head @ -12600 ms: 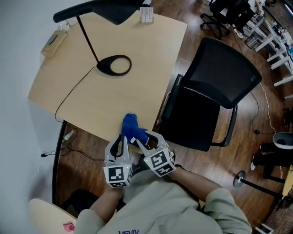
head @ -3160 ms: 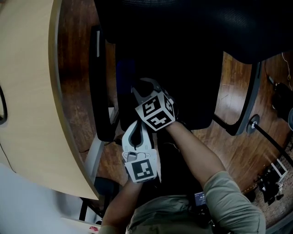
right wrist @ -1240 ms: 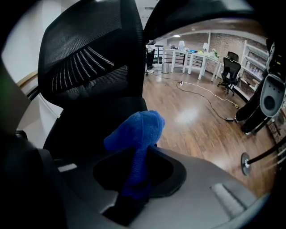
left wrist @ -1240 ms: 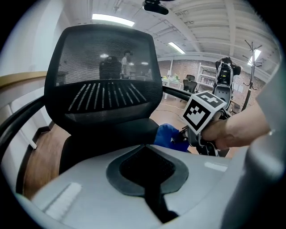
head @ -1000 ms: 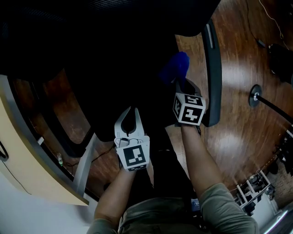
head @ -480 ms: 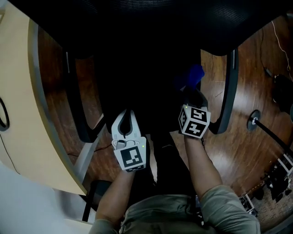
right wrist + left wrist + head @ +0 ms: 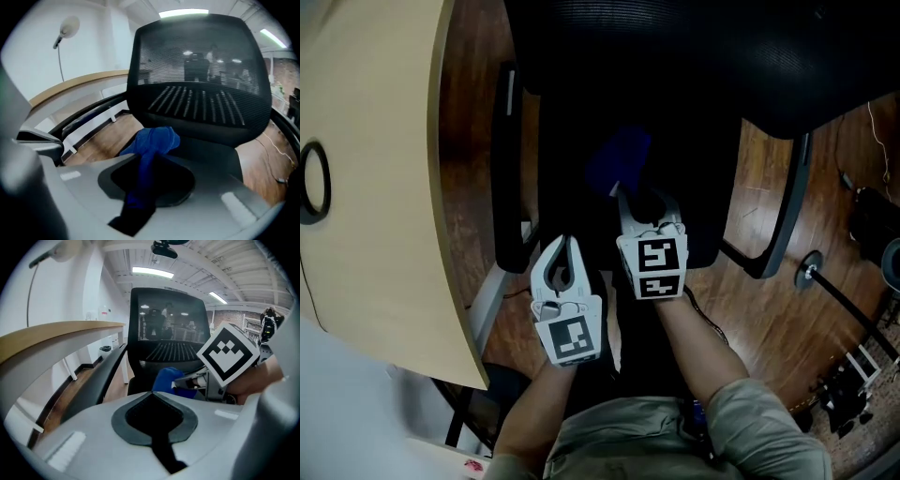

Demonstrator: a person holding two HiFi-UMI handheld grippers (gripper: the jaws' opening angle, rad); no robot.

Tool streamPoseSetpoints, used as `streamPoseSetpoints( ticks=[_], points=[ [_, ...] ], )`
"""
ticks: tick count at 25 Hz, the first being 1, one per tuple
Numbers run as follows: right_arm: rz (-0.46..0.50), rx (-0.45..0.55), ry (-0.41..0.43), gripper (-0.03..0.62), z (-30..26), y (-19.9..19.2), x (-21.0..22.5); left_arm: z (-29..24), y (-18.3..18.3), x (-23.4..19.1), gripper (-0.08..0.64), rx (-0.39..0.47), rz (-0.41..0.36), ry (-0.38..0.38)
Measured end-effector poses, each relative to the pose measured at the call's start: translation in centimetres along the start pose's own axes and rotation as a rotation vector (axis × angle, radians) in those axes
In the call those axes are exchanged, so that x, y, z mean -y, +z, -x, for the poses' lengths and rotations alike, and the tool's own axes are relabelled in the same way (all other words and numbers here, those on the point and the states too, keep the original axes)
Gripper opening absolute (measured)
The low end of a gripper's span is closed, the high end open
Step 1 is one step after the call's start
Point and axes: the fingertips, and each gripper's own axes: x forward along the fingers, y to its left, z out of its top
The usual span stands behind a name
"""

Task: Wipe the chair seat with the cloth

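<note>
The black chair seat (image 7: 698,169) fills the middle of the head view, under its mesh backrest (image 7: 675,47). A bunched blue cloth (image 7: 619,159) lies on the seat left of centre, with my right gripper (image 7: 643,193) shut on its near end. In the right gripper view the cloth (image 7: 152,140) runs down between the jaws, in front of the backrest (image 7: 197,70). My left gripper (image 7: 567,242) hangs shut and empty by the seat's front left corner. From the left gripper view (image 7: 152,394) the cloth (image 7: 166,380) and the right gripper's marker cube (image 7: 227,352) show ahead.
A pale wooden desk (image 7: 375,187) with a black ring-shaped lamp base (image 7: 314,183) stands to the left. The chair's armrests (image 7: 506,169) (image 7: 773,211) flank the seat. Wooden floor (image 7: 759,309) and a round stand base (image 7: 811,272) lie to the right.
The right gripper has carried the cloth from the seat's right side leftward to the middle. The left gripper has stayed by the seat's front edge.
</note>
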Motion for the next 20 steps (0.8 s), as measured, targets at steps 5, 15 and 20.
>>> streamPoseSetpoints(
  ticks=[5,15,20],
  points=[
    [0.089,-0.029,0.168,0.080,-2.5,-0.8,-6.9,2.1,-2.8,-1.1,0.005,-0.033,0.010,0.006],
    [0.200,-0.117,0.301,0.080,-5.5,-3.9,-13.2,2.5,-5.4,-2.9,0.005,-0.024,0.039,-0.009],
    [0.219,-0.150,0.297,0.078,-6.8,-5.0,-14.5,3.1,-6.4,-3.6,0.005,-0.029,0.035,-0.036]
  ],
)
